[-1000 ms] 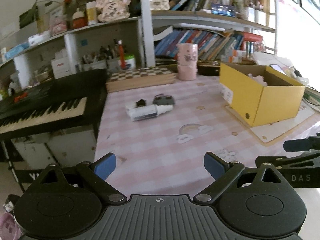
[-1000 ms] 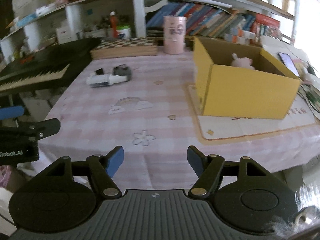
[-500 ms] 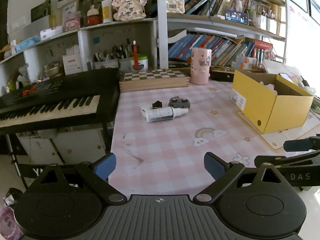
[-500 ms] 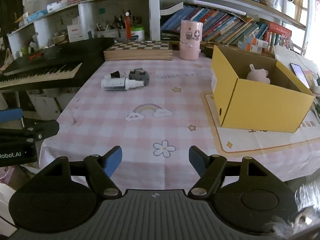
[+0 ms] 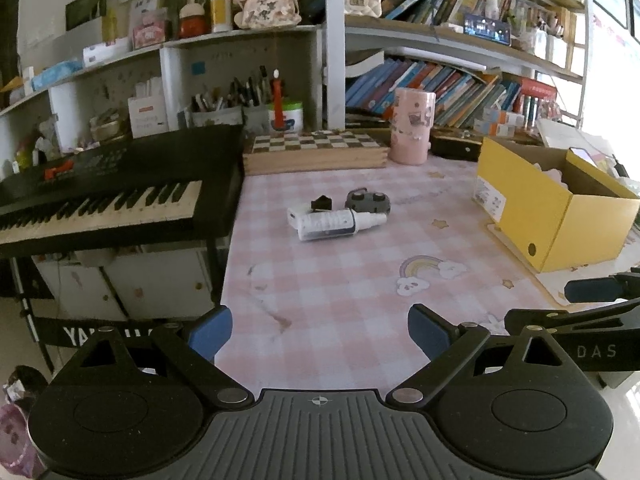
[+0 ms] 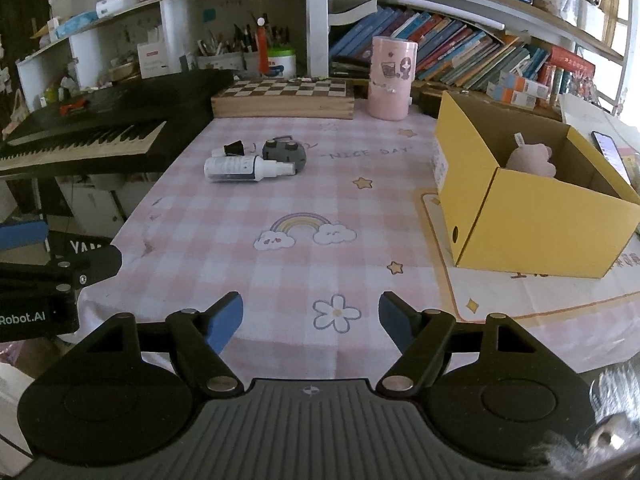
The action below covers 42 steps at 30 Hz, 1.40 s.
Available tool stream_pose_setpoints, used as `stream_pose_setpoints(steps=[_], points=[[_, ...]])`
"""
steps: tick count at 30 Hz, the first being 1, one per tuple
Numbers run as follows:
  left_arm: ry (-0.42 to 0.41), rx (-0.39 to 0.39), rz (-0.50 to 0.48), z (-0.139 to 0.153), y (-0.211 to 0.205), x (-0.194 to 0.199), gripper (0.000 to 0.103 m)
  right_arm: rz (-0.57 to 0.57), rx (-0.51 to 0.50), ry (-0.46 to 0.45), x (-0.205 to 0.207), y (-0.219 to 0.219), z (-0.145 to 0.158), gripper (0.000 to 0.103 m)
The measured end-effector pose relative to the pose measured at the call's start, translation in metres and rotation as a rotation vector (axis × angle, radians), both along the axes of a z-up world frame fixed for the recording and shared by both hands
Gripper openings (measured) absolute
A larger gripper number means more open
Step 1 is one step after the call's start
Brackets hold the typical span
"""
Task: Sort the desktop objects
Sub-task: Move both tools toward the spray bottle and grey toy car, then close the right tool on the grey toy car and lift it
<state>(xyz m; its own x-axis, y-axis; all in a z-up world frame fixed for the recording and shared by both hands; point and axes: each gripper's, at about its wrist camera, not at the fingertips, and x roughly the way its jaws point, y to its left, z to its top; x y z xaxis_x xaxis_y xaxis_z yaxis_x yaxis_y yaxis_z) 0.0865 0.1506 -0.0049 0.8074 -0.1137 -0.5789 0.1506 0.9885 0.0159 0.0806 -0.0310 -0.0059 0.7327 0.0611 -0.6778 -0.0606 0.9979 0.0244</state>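
Note:
A white spray bottle (image 5: 336, 224) (image 6: 240, 168) lies on its side on the pink checked tablecloth (image 6: 304, 200). Just behind it sit a black binder clip (image 5: 321, 203) (image 6: 233, 148) and a grey round gadget (image 5: 367, 201) (image 6: 285, 151). To the right stands an open yellow box (image 5: 560, 224) (image 6: 532, 224) with a pink plush toy (image 6: 532, 158) inside. My left gripper (image 5: 320, 332) hangs open over the table's near left edge, nothing between its fingers. My right gripper (image 6: 311, 318) is open too, above the front edge near a flower print, well short of every object.
A black keyboard (image 5: 100, 208) adjoins the table's left side. A wooden chessboard box (image 5: 314, 152) and a pink cup (image 5: 412, 126) stand at the back, under crowded shelves. A phone (image 6: 608, 150) lies beyond the box. The right gripper's fingers (image 5: 592, 290) show at the left view's right edge.
Both grippers have drifted back a little from the table, so more of the shelves and the front edge shows. The right jaws stand slightly wider. No object has moved.

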Motion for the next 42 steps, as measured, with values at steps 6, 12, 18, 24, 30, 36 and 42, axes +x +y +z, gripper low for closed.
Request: stream_pose_setpoints(steps=[6, 12, 18, 24, 30, 36, 42], points=[[0.009, 0.006, 0.017, -0.002, -0.005, 0.022, 0.096, 0.013, 0.006, 0.01, 0.025, -0.006, -0.002, 0.074], [0.011, 0.002, 0.054, 0.0, -0.012, 0.051, 0.096, 0.041, 0.01, 0.001, 0.059, -0.014, 0.0, 0.074], [0.002, 0.002, 0.092, 0.003, -0.021, 0.078, 0.096, 0.062, 0.029, -0.013, 0.1, -0.026, 0.006, 0.074], [-0.003, -0.004, 0.133, 0.006, -0.032, 0.101, 0.096, 0.097, 0.049, -0.025, 0.141, -0.035, 0.01, 0.074], [0.003, 0.004, 0.169, 0.003, -0.042, 0.123, 0.096, 0.13, 0.072, -0.002, 0.179, -0.042, 0.006, 0.074], [0.018, 0.007, 0.202, -0.001, -0.048, 0.142, 0.096, 0.17, 0.07, 0.0, 0.212, -0.042, 0.0, 0.074], [0.028, 0.019, 0.239, -0.007, -0.05, 0.155, 0.096, 0.22, 0.072, 0.005, 0.24, -0.034, -0.007, 0.074]])
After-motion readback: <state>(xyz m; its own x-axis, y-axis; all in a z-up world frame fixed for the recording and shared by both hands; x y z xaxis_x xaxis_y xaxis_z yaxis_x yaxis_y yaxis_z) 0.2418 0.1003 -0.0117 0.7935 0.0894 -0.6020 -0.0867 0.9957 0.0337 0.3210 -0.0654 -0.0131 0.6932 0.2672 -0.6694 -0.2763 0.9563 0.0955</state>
